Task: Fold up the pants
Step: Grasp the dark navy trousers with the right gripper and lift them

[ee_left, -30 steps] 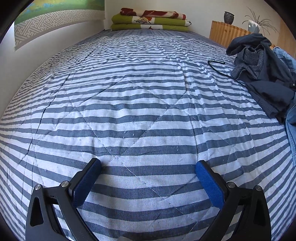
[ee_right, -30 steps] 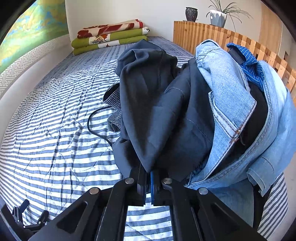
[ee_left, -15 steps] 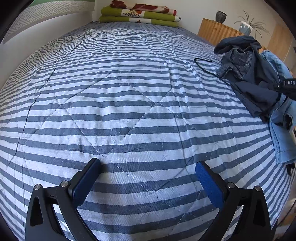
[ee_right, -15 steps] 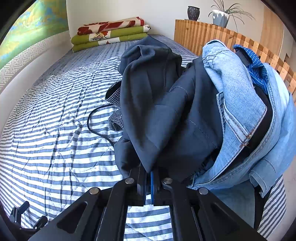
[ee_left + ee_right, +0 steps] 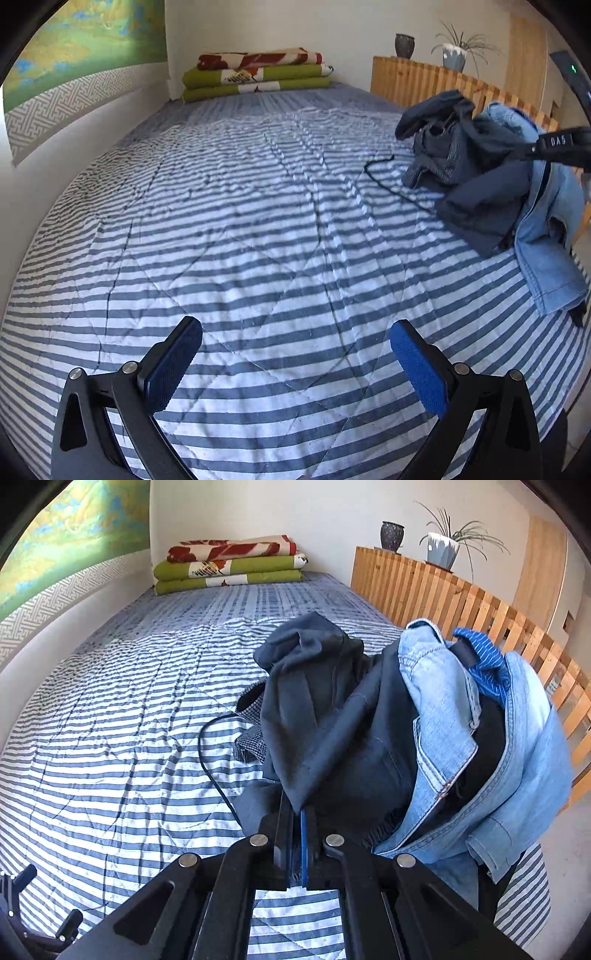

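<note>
**Pants lifted from pile**

Both tools have risen. Right tool [image 5: 295, 843] clamped on dark pants [image 5: 332, 716], hem pulled taut above the clothes heap at the bed's [image 5: 258, 240] edge. Left tool [image 5: 295, 365] apart, empty. Spreading likely next.

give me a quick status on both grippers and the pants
Right gripper shut on dark navy pants. Left gripper open, empty. Denim garment and black cord tangled alongside.
</note>
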The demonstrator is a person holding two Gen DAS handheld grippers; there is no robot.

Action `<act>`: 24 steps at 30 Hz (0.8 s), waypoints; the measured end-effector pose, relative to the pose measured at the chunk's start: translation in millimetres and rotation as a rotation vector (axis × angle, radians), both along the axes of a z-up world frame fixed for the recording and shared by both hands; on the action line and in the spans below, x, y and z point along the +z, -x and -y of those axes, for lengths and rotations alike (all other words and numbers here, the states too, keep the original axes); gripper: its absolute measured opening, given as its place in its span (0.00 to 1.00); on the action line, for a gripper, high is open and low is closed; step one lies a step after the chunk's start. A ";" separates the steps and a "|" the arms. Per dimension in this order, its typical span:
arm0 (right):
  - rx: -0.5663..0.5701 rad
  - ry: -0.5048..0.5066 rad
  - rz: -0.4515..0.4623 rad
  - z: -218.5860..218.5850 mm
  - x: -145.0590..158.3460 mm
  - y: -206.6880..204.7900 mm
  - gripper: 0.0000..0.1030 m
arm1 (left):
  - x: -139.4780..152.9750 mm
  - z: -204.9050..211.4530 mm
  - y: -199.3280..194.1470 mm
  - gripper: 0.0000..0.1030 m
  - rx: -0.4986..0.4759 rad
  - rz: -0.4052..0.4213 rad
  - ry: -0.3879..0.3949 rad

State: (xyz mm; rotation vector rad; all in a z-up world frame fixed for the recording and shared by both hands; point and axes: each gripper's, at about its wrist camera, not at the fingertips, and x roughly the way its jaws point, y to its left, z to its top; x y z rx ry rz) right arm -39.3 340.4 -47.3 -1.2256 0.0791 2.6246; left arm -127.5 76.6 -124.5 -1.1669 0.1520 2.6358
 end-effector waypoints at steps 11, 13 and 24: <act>0.086 0.000 -0.007 7.6 36.2 -10.7 0.20 | 20.4 51.7 15.8 1.00 0.124 0.034 -0.129; 0.072 0.033 0.038 4.0 22.9 -1.8 0.67 | 16.4 48.3 15.5 1.00 0.121 0.029 -0.102; -0.007 -0.236 0.182 8.4 -55.7 59.2 0.65 | -1.7 12.8 21.1 1.00 0.068 0.038 -0.015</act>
